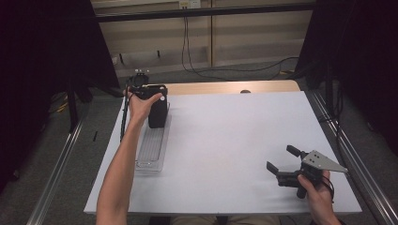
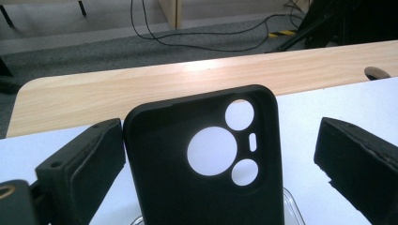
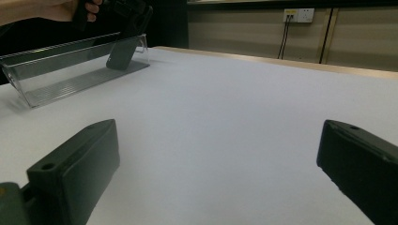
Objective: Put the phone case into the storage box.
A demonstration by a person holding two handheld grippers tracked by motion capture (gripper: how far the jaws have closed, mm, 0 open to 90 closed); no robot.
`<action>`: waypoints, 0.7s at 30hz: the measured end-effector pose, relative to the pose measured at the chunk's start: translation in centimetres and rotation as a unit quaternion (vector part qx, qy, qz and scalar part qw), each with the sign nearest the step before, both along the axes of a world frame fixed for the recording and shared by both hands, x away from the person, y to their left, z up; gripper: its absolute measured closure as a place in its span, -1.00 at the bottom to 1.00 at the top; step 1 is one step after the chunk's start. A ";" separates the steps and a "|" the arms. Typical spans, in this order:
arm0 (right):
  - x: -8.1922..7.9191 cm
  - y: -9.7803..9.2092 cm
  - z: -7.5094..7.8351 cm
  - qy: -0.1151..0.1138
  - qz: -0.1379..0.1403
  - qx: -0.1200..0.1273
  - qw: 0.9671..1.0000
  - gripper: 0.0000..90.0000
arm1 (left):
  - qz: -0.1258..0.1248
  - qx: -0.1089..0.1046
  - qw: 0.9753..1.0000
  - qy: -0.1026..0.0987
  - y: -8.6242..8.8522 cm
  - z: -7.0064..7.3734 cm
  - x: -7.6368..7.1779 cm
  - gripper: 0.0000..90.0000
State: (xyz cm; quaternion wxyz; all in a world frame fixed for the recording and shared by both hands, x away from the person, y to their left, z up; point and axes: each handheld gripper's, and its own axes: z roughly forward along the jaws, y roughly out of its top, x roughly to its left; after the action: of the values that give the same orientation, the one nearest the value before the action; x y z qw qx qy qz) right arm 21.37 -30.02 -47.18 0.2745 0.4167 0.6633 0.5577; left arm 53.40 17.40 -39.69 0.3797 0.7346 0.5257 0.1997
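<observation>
A black phone case (image 2: 202, 159) with round camera holes stands upright at the far end of a clear plastic tray (image 1: 150, 154). My left gripper (image 2: 220, 140) is open around the case. Its left jaw is right against the case's edge and its right jaw is well apart from it. From above, the left gripper (image 1: 152, 91) and the hand holding it sit over the case (image 1: 158, 112) at the table's far left. My right gripper (image 1: 281, 158) rests open near the front right, with nothing between its jaws (image 3: 218, 140). From there the case (image 3: 121, 54) leans in the tray (image 3: 61, 70).
A white sheet (image 1: 225, 140) covers the table, with a strip of bare wood (image 1: 225, 87) along its far edge. Cables (image 1: 225, 70) lie on the floor beyond. Metal rails (image 1: 347, 150) run along both sides of the table.
</observation>
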 end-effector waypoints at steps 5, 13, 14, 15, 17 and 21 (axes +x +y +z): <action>0.0 -0.1 0.0 0.001 0.003 -0.003 1.000 -1.00 | 0.007 0.001 1.000 0.006 -0.3 -0.5 0.3 -0.93; 0.0 0.0 -0.1 0.001 0.004 -0.003 1.000 -1.00 | 0.017 0.013 1.000 0.022 -1.0 -0.7 1.0 -0.91; 0.0 0.0 -0.1 0.001 0.005 -0.003 1.000 -1.00 | 0.015 0.019 0.999 0.030 -1.1 -0.7 1.0 -0.91; 0.0 0.0 -0.1 0.001 0.005 -0.003 1.000 -1.00 | 0.008 0.030 0.999 0.036 -1.0 -0.6 1.0 -0.92; 0.0 -0.1 -0.1 0.002 0.006 -0.003 1.000 -1.00 | 0.020 0.020 0.999 0.031 -1.2 -0.7 1.1 -0.91; 0.0 -0.1 -0.1 0.002 0.006 -0.002 1.000 -1.00 | 0.018 0.027 0.999 0.037 -1.2 -0.8 1.0 -0.86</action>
State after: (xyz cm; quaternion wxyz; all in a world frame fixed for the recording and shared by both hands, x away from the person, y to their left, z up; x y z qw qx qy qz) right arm 21.35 -30.10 -47.27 0.2707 0.4135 0.6676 0.5568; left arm 54.44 16.23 -40.49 0.3366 0.7417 0.5471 0.1931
